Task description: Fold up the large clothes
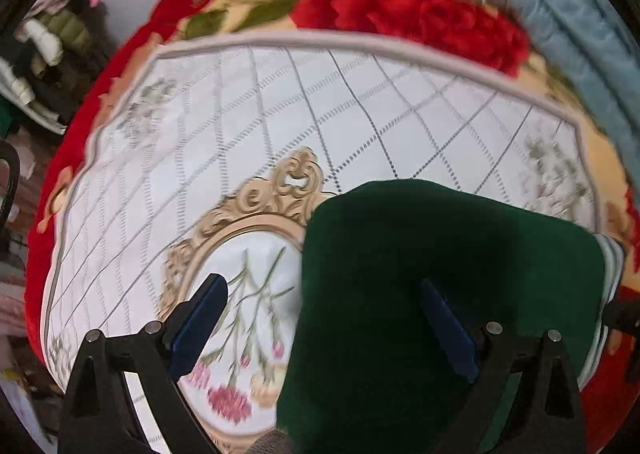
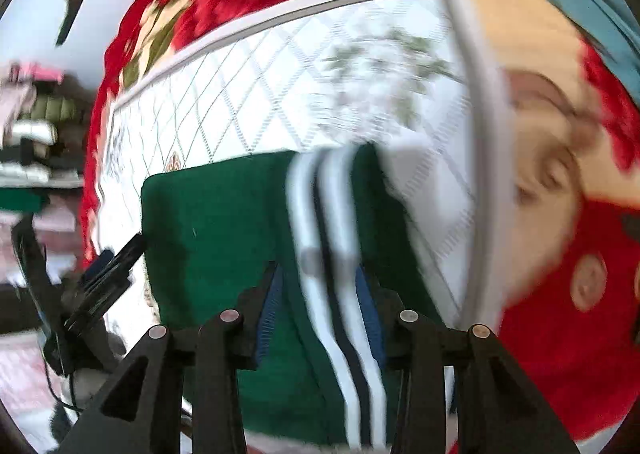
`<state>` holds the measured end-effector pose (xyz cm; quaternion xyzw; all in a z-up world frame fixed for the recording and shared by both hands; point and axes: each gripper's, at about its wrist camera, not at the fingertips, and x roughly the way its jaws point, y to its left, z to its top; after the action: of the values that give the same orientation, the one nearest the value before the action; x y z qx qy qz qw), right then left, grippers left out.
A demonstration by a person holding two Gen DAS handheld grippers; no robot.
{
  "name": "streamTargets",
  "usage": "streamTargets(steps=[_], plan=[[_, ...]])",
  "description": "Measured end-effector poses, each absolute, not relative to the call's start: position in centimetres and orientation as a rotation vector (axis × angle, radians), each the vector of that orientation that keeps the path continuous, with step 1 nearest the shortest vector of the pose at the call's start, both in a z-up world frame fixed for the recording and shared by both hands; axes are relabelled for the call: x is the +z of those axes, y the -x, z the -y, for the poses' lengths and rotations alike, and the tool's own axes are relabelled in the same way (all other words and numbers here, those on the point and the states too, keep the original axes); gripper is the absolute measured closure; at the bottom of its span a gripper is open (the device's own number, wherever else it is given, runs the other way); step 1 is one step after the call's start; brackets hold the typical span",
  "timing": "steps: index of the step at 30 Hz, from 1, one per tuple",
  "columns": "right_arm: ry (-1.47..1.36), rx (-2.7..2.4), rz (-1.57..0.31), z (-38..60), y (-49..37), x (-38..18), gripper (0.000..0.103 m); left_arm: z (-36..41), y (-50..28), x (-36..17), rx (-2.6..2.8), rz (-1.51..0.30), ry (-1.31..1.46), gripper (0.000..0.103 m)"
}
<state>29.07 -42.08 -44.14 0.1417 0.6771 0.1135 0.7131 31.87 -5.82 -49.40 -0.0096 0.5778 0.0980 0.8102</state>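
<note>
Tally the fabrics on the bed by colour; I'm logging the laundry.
Green garment, white-striped: 1
White quilted mat: 1
Red floral blanket: 1
Light blue quilt: 1
Total: 4

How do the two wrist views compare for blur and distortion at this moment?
Left wrist view: mostly sharp at the centre, the green garment and white quilted mat readable, smearing toward the red floral blanket; strong fisheye bending. Right wrist view: heavy motion blur, the garment's white stripes streaked and the background smeared.
</note>
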Motion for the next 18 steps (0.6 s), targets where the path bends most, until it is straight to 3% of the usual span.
streamTargets(steps=[3, 6, 11, 13, 14, 18], plan=[[-0.105, 0.216, -1.575, 38.0, -31.0, -47.8, 0.062, 5.5, -33.6, -51.8, 0.177, -1.282, 0.029, 0.003], [-0.019, 0.162, -1.657, 36.4, -32.0, -53.6, 0.054, 5.0, -34.2, -53.2, 0.152, -1.313, 0.045, 0.0], [-0.104, 0.208, -1.65, 37.6, -32.0, -49.5, 0.05, 3.7, -31.8, -49.4, 0.175, -1.264, 0.084, 0.0], [-0.231, 0.213, -1.606, 40.9, -30.0, -46.6, 0.03, 2.6, -29.6, -47.5, 0.201, -1.231, 0.131, 0.0], [-0.264, 0.21, -1.597, 42.2, -29.0, -45.9, 0.025, 1.9, -28.0, -46.7, 0.215, -1.218, 0.163, 0.0], [-0.469, 0.212, -1.659, 46.5, -23.4, -47.0, 0.022, 1.0, -23.3, -46.0, 0.269, -1.229, 0.212, 0.0]])
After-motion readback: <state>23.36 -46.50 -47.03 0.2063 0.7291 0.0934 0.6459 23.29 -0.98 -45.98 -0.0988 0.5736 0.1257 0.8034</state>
